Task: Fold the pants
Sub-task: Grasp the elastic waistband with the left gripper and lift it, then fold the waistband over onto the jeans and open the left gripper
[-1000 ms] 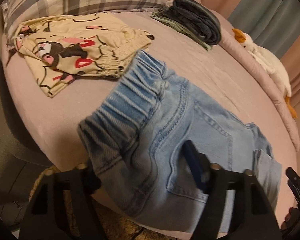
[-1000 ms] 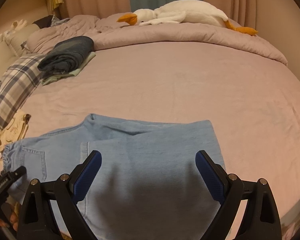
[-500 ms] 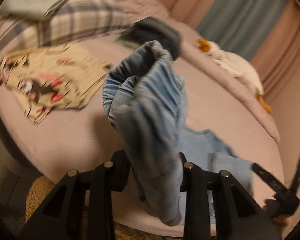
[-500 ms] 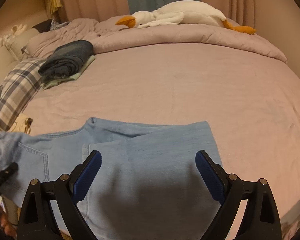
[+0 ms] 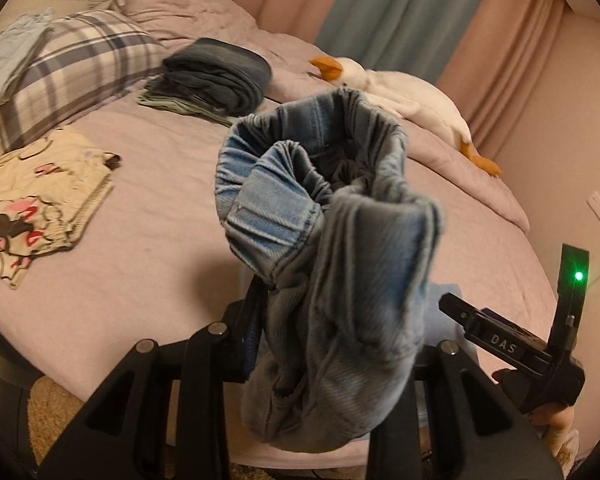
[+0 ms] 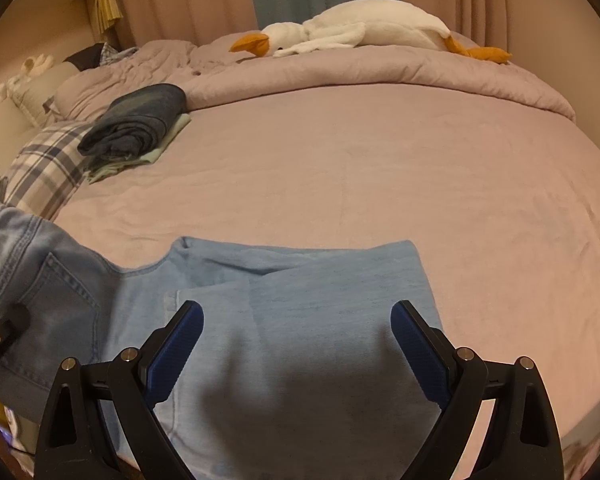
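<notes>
Left wrist view: our left gripper (image 5: 332, 344) clamps the bunched waistband end of the light blue denim pants (image 5: 332, 240), lifted above the mauve-sheeted bed (image 5: 160, 208).

From the right wrist view we see what the left cannot: the legs of the pants lie flat on the bed near its front edge, and our right gripper (image 6: 297, 340) hovers over them with its blue-padded fingers (image 6: 176, 344) spread wide, holding nothing. Only the left view shows the cream cartoon-print garment (image 5: 40, 204) lying flat and the green light on the right gripper's body. Both views show the stack of dark folded clothes (image 6: 136, 128), the plaid pillow (image 5: 76, 68) and the white plush goose (image 6: 360, 26).
</notes>
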A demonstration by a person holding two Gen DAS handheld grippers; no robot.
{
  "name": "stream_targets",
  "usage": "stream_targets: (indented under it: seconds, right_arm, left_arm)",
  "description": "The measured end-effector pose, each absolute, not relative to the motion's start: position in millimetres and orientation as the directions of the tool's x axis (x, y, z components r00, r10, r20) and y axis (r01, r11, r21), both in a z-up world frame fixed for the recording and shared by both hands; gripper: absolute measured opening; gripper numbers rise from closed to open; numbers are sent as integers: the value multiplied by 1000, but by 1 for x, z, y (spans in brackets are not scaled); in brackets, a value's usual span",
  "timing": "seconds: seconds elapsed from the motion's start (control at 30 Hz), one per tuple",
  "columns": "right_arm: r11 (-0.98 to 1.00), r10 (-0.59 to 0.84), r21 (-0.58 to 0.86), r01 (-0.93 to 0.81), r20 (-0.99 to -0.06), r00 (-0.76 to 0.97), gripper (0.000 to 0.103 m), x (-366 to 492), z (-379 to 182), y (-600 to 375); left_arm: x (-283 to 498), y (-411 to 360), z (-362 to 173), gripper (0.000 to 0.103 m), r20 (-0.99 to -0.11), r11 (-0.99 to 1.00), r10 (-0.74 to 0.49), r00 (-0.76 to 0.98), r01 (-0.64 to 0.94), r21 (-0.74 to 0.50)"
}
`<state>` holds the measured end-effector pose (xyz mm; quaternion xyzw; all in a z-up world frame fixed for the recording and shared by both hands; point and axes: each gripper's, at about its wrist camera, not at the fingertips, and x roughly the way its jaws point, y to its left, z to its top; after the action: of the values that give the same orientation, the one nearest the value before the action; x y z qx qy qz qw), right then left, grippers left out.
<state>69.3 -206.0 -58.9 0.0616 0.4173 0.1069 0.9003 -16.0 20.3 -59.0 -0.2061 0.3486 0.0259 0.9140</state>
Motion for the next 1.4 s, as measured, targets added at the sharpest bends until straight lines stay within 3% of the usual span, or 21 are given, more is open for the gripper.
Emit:
stream_targets:
  seconds: [0.23,0.57,0.73,1.07,1.13,1.17,1.2,1.23,1.3,1.4]
  right_arm:
    - [968,247,216,-127,-737,629,94,69,-60,-211]
    - [966,253,231,-118,-744,618,94,71,-63,-219]
    - [966,249,240,-100,-746,618,94,72,-65,-224]
    - [967,235,241,-77,-744,625,94,70,-63,-229]
    - [967,233,244,-71,-743,627,94,70,-62,-231]
    - [968,230,243,-68,-743,628,94,69,-62,-231]
    - [968,228,241,-66,-744,629,94,69,-62,-232]
    - [969,226,239,-65,-744,629,94,69,-62,-232]
    - [969,227,239,-67,-743,629,94,69,-61,-231]
    - [969,227,238,-69,-741,632,94,67,-60,-231]
  left_arm:
    - [4,-3,-80,30,-688,926,-180,703,-115,-360]
    - [26,-25,-120,32,-765,940,-209,609,-90,-329]
    - [24,-31,-119,35,-762,949,-195,618,-79,-306]
    - [10,-22,-98,40,-741,915,-259,620,-87,-393]
    - [7,-21,-94,49,-733,911,-272,624,-79,-405]
    - [5,-21,-93,62,-722,902,-293,628,-69,-426]
    - [4,-20,-92,87,-703,885,-328,631,-56,-463]
    - [2,-19,-91,93,-679,863,-368,635,-39,-504]
    - [1,-20,-87,93,-644,832,-420,639,-12,-555]
    - [-2,-21,-83,93,-656,839,-407,636,-24,-544]
